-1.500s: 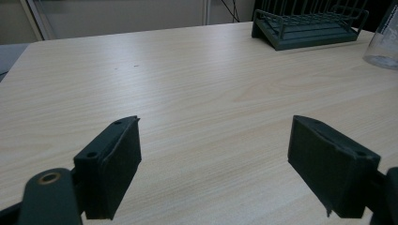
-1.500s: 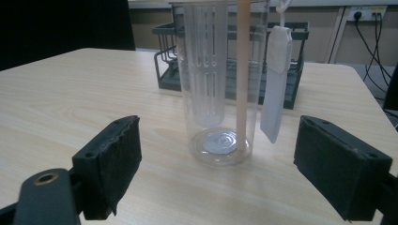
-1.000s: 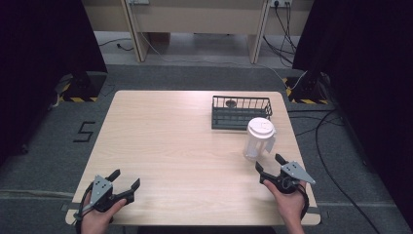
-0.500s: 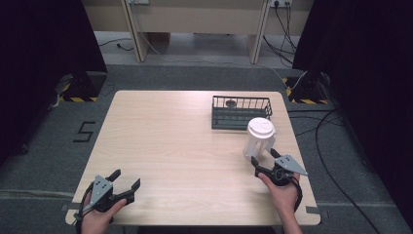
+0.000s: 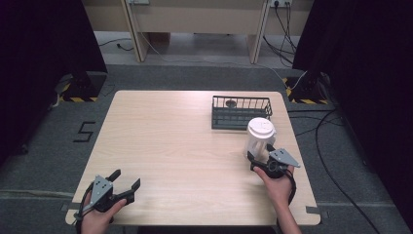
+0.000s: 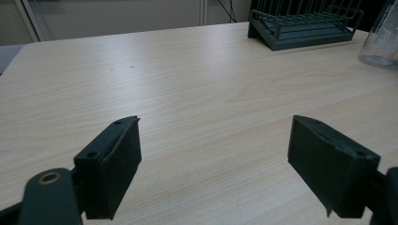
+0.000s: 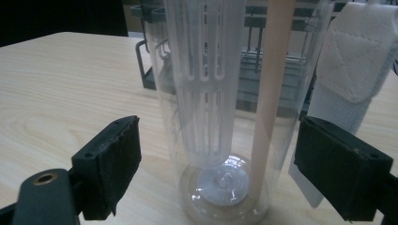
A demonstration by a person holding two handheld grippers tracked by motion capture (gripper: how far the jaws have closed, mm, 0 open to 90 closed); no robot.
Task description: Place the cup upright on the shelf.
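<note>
The clear bottle (image 5: pixel 259 138) stands upright on the table (image 5: pixel 185 146), just in front of the wire rack (image 5: pixel 240 111), on your side of it and toward its right end. Your right gripper (image 5: pixel 259 155) sits just short of the bottle, its jaws spread wide and level with the bottle's lower part; in the right gripper view the bottle (image 7: pixel 225 108) stands between the two black pads (image 7: pixel 112 164), with a gap on each side, so nothing is clamped.

Your right hand (image 5: pixel 276 183) comes in from the table's near edge, wrist roughly straight, pointing the gripper away from you at the bottle. Your left hand (image 5: pixel 100 214) rests at the near left corner of the table, well apart from the bottle, with the left gripper (image 5: pixel 125 179) aimed forward and to the right across bare wood; its jaws also stand wide open and hold nothing.

The bottle is a see-through cylinder with a white lid (image 5: pixel 259 126). Through its wall you see a slotted white insert (image 7: pixel 202 79) running down the middle, a pale straw (image 7: pixel 270 93) beside it, and a round base (image 7: pixel 220 180). A white quilted strap (image 7: pixel 349 65) hangs at its right side. From the left gripper view the bottle's foot (image 6: pixel 381 42) shows just right of the rack (image 6: pixel 305 26).
</note>
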